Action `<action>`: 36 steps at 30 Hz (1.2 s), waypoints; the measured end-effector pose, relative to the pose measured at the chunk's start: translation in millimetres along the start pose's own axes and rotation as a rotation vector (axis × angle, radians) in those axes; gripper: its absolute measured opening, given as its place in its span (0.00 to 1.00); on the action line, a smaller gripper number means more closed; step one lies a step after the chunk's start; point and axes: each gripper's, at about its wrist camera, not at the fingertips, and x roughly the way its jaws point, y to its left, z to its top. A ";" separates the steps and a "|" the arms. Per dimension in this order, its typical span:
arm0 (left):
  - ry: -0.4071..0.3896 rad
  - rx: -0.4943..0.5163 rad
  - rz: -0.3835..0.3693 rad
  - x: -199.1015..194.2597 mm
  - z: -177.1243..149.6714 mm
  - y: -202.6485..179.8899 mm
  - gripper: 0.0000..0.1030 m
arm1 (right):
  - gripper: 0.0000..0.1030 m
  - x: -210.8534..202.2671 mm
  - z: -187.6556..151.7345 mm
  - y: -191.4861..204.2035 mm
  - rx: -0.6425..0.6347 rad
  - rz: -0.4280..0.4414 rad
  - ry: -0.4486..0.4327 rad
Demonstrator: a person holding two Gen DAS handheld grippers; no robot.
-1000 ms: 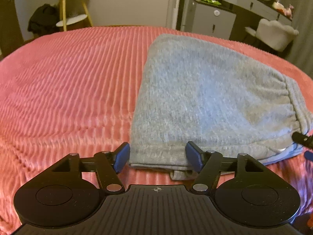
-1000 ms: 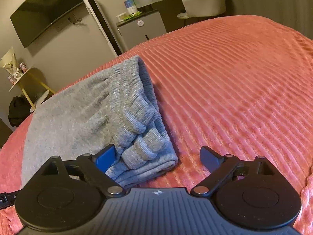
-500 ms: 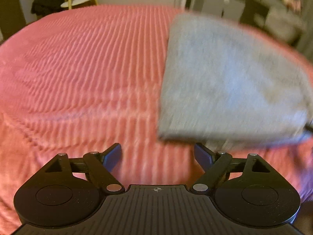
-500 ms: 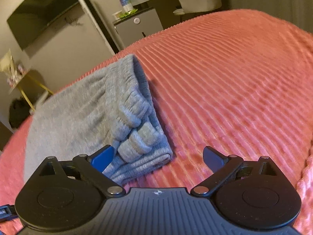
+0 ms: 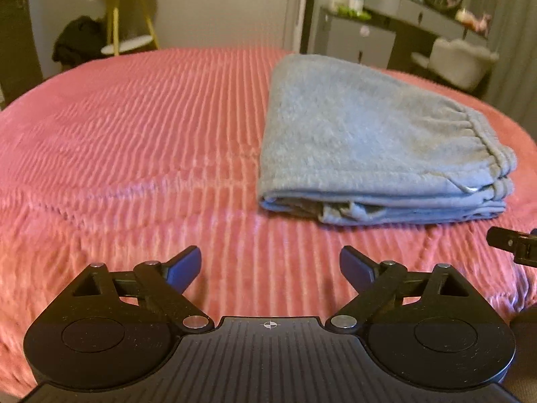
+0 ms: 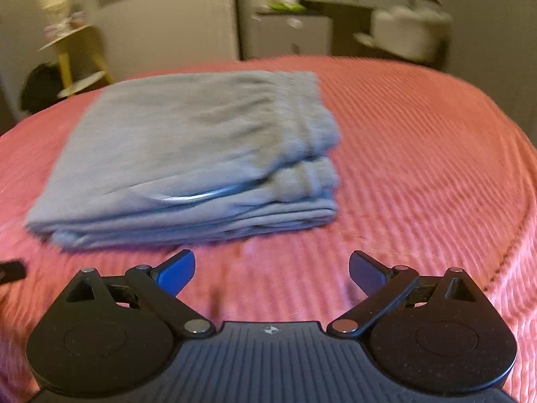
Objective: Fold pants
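Note:
The grey pants (image 5: pixel 369 141) lie folded in a flat stack on the pink ribbed bedspread (image 5: pixel 134 134), waistband to the right. My left gripper (image 5: pixel 270 265) is open and empty, a short way in front of the stack and left of its near edge. My right gripper (image 6: pixel 272 268) is open and empty, just in front of the stack's near edge; the pants (image 6: pixel 201 141) fill the middle of its view, blurred. A tip of the right gripper (image 5: pixel 513 245) shows at the right edge of the left wrist view.
The bedspread (image 6: pixel 419 168) extends wide to the left and right of the pants. Beyond the bed stand a yellow side table (image 5: pixel 131 20), a dark bundle (image 5: pixel 77 40), a grey cabinet (image 5: pixel 355 40), a dresser and a white chair (image 5: pixel 456 60).
Both grippers have pulled back from the pants, which now lie free. The left one had the near edge between its fingers; the right one was at the waistband corner. The right view has swung left.

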 end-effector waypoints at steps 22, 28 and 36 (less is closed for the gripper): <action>-0.084 0.023 -0.040 -17.3 -5.8 -15.5 0.94 | 0.96 -41.0 -17.5 22.1 -0.050 0.052 -0.123; -0.091 0.036 -0.063 -13.8 -6.3 -15.6 0.94 | 0.96 -35.1 -17.0 22.2 -0.039 0.049 -0.107; -0.084 0.012 -0.075 -10.7 -6.5 -10.8 0.94 | 0.96 -31.7 -16.9 23.3 -0.041 0.047 -0.098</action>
